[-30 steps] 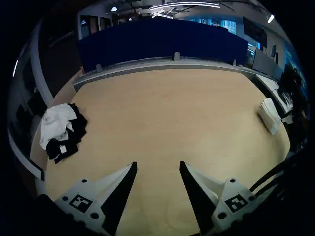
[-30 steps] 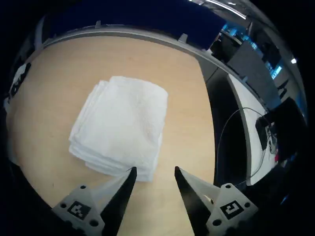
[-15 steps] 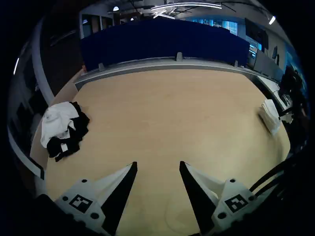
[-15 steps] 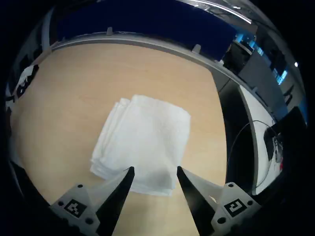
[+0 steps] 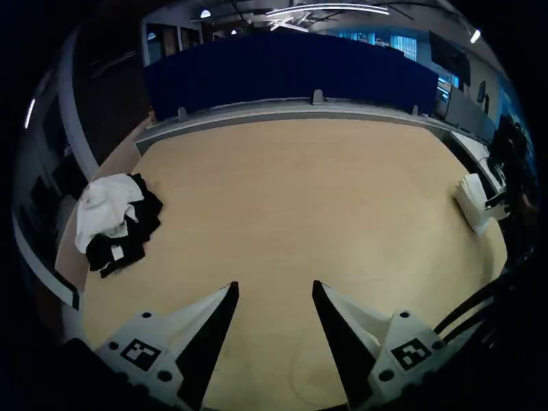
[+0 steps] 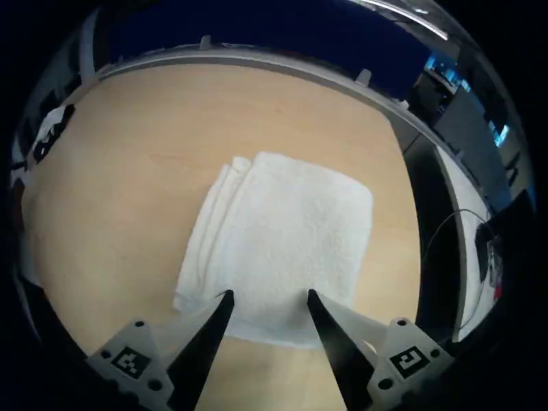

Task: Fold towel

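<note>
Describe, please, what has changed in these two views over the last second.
The right gripper advanced toward the folded white towel, which now lies centred ahead, its near edge at the open jaws; nothing was taken hold of. The left gripper stayed open above the light wooden table, drifting only slightly, and the heap of white and black cloth lies as before.

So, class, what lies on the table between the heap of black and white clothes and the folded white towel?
Nothing: in the left gripper view, bare tabletop stretches from the heap to the folded towel.

White folded towel (image 6: 288, 240) on table (image 6: 137, 171)
</note>
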Tool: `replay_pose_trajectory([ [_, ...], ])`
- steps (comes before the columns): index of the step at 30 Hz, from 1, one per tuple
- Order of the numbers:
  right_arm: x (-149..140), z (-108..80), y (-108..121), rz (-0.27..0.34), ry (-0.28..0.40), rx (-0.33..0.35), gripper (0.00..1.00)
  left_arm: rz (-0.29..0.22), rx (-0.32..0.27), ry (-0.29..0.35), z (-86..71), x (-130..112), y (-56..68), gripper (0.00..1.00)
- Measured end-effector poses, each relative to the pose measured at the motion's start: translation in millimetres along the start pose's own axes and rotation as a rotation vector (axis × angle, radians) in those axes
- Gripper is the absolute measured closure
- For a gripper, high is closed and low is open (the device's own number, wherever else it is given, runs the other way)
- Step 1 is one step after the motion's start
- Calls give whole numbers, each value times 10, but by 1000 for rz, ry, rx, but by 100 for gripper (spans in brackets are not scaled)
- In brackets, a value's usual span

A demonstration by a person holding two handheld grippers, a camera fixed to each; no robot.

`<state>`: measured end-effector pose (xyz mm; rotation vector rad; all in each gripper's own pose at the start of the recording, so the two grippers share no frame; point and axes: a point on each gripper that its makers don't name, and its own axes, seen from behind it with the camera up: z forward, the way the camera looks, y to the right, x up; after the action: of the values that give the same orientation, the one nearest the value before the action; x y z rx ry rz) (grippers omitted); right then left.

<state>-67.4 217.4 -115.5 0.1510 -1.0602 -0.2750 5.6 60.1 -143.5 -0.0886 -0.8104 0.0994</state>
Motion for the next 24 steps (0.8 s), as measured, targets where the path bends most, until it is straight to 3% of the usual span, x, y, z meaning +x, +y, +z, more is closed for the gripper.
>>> replay_pose_trajectory([
  [6, 47, -12, 15, 16, 16, 5, 17, 1, 2, 0, 13, 17, -3, 21],
  [14, 462, -124, 188, -1, 80, -11, 17, -7, 1, 3, 37, 56, 19, 21],
  [24, 815, 32, 237, -6, 101, 7, 17, -21, 21, 3, -18, 28, -17, 21],
])
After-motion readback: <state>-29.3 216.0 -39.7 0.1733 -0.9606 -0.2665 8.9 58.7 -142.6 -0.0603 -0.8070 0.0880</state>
